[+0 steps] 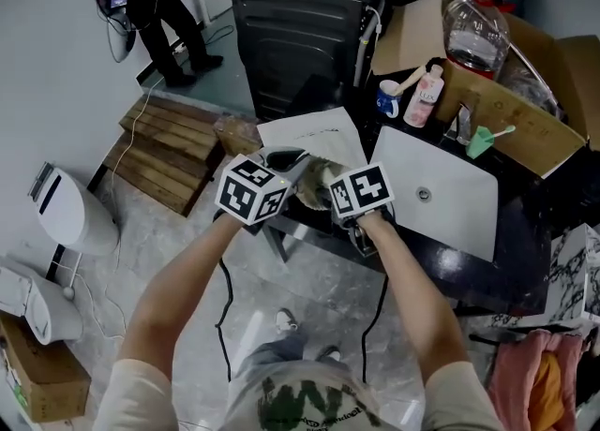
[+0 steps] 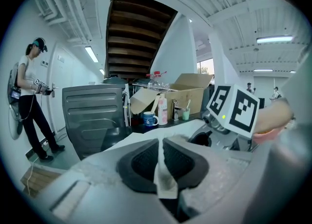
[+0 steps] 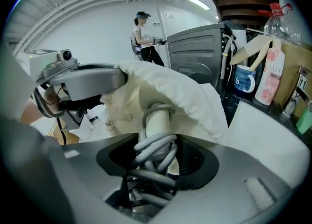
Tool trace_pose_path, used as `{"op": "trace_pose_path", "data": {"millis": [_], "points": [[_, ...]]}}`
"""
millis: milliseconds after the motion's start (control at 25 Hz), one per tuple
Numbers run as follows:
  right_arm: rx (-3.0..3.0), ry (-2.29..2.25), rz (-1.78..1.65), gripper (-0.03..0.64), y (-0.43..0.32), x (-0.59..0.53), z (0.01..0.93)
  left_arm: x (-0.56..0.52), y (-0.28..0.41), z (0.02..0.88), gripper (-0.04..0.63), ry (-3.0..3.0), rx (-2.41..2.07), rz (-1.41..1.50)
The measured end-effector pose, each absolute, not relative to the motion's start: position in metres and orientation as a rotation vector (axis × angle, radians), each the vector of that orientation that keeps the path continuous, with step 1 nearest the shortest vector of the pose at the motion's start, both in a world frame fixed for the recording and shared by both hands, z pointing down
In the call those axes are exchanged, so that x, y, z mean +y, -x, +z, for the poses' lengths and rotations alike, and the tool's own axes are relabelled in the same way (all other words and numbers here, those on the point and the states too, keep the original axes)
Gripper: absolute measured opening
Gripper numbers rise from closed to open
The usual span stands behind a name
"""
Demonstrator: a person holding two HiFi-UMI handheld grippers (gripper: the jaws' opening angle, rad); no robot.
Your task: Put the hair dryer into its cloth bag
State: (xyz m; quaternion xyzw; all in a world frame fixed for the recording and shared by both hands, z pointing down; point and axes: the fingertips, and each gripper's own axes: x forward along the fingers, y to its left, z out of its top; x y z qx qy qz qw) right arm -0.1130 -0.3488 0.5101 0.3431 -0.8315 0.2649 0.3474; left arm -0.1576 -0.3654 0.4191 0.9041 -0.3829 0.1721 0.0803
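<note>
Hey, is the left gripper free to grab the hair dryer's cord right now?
Probably not. The left gripper has its fingers shut on an edge of the cloth bag, and the right gripper has the coiled cord clamped; the left would have to let go.

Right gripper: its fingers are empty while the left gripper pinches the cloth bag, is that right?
Not quite. The right gripper isn't empty: its fingers hold the hair dryer by its cord-wrapped handle, as the right gripper view shows. The left gripper does pinch the cloth bag.
</note>
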Motion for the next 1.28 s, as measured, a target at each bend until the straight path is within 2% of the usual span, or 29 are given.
{"op": "trace_pose_path", "data": {"millis": [680,1280], "points": [[-2.184,-1.016,0.829,0.244,0.123,-0.39,0.524,-0.359,0.141,0.425,0.027,-2.737,-0.941,0.458],[-2.233,-1.207,0.961,0.245,0.126,-0.428,0.522,-0.352,0.153,0.43,0.027,-2.715,-0.929,0.437]]}}
